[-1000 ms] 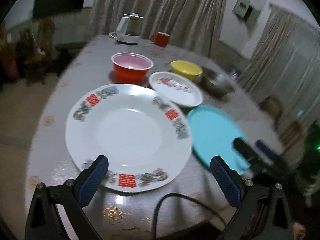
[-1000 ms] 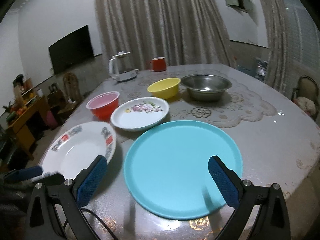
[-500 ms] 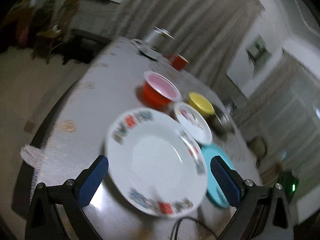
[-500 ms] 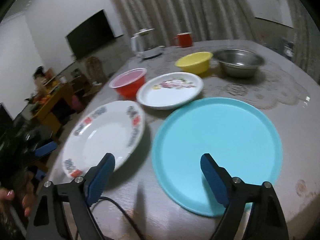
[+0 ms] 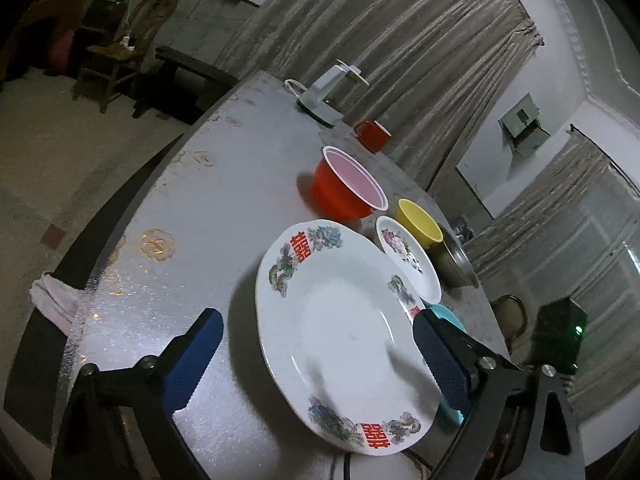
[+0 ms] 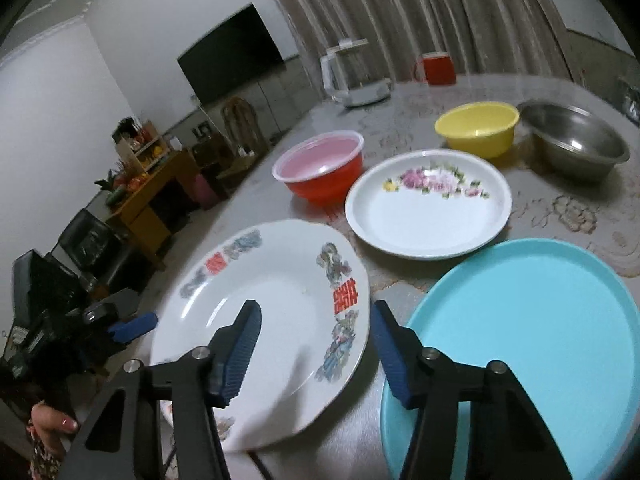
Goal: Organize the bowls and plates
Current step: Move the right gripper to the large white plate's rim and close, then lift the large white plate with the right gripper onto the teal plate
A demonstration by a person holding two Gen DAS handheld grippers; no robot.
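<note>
Blue-padded right tool (image 6: 316, 344), jaws now closing

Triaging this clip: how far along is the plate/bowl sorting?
Done: nothing stacked; every dish lies separately on the table. In hand: both tools straddle the big patterned plate. The right tool is closing over its near rim, the left tool closing more slowly; neither grips yet. Left: turquoise plate, floral plate, red bowl, yellow bowl, steel bowl.

Glossy ceramic plate (image 6: 280, 280), steel bowl (image 6: 576, 140)
</note>
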